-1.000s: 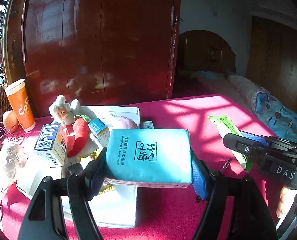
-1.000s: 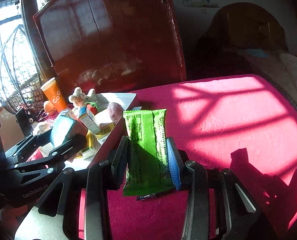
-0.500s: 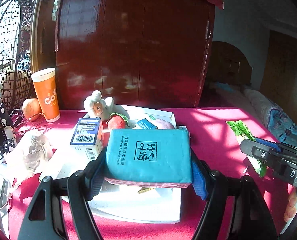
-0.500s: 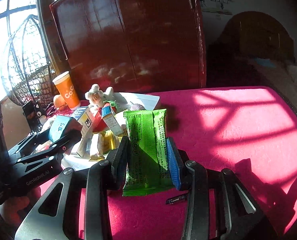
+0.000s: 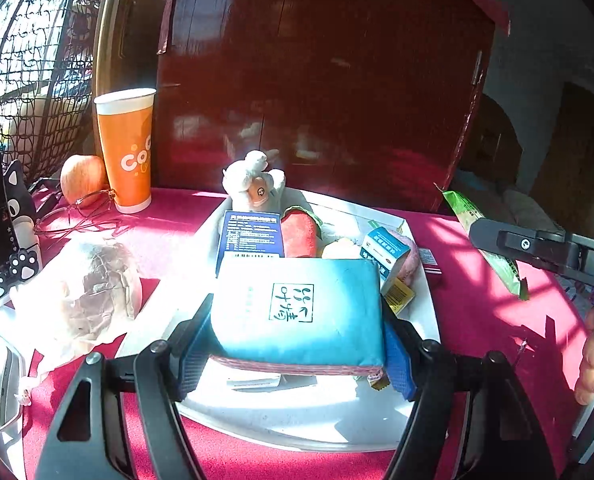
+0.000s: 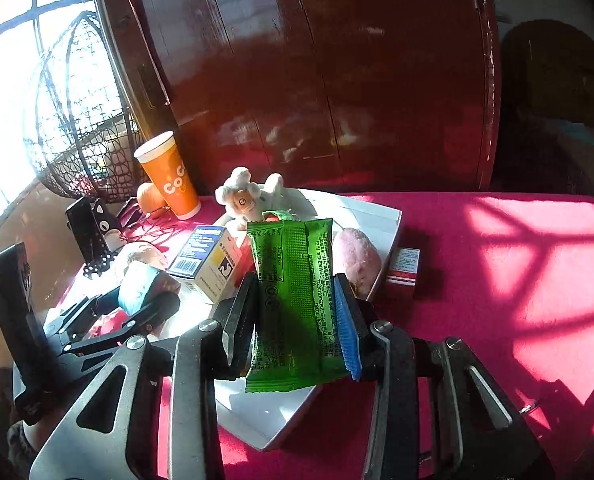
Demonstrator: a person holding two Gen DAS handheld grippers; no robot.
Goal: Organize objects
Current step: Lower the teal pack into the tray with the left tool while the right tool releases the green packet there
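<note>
Left wrist: soft rectangular teal tissue pack (image 5: 297, 312)

One orange cup (image 5: 126, 148), one apple (image 5: 82, 178), one plush toy (image 5: 251, 184), three boxes (image 5: 251, 236)

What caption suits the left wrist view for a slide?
Left gripper carries a blue tissue pack above a white tray of small items.

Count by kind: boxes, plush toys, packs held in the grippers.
Boxes: 3 (navy box, blue-white carton, red box)
Plush toys: 3 (white plush, red plush, pink plush)
Held packs: 2 (blue tissue pack, green packet)
Total: 8
</note>
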